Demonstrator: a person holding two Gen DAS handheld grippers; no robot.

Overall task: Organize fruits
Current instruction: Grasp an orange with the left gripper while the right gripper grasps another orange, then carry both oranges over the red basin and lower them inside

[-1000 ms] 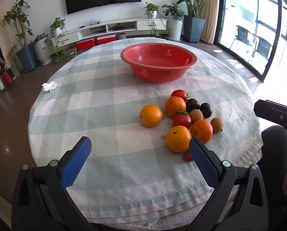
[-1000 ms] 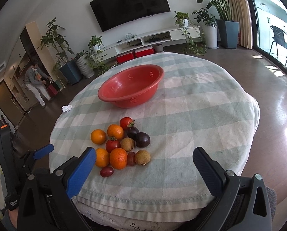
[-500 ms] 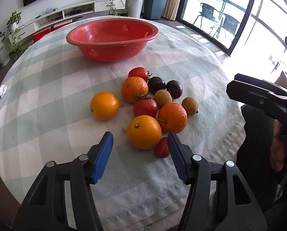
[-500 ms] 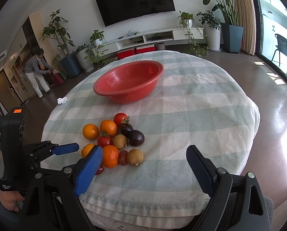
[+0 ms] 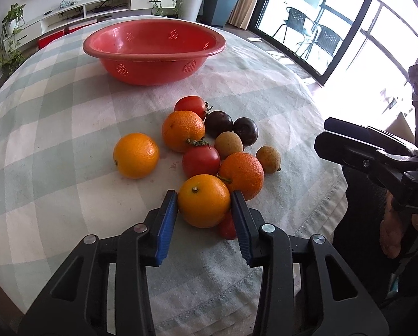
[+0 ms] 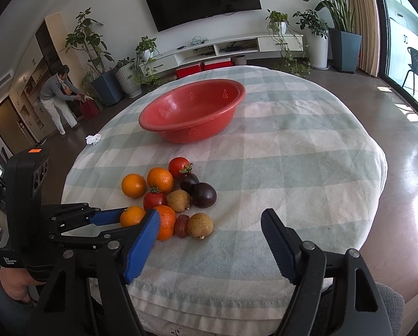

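The left tool (image 5: 204, 200), its jaws just closing, pinches the nearest glossy round orange (image 5: 203, 200) at the near edge of the fruit cluster. The right tool (image 6: 209, 240) hangs spread and empty, though narrowing. Beyond, the perforated red plastic bowl (image 5: 153, 53) on the checked-cloth counter (image 5: 55, 128) holds nothing; every fruit remains outside.

Left tongs (image 5: 204, 205) have closed around nearest orange (image 5: 203, 200).
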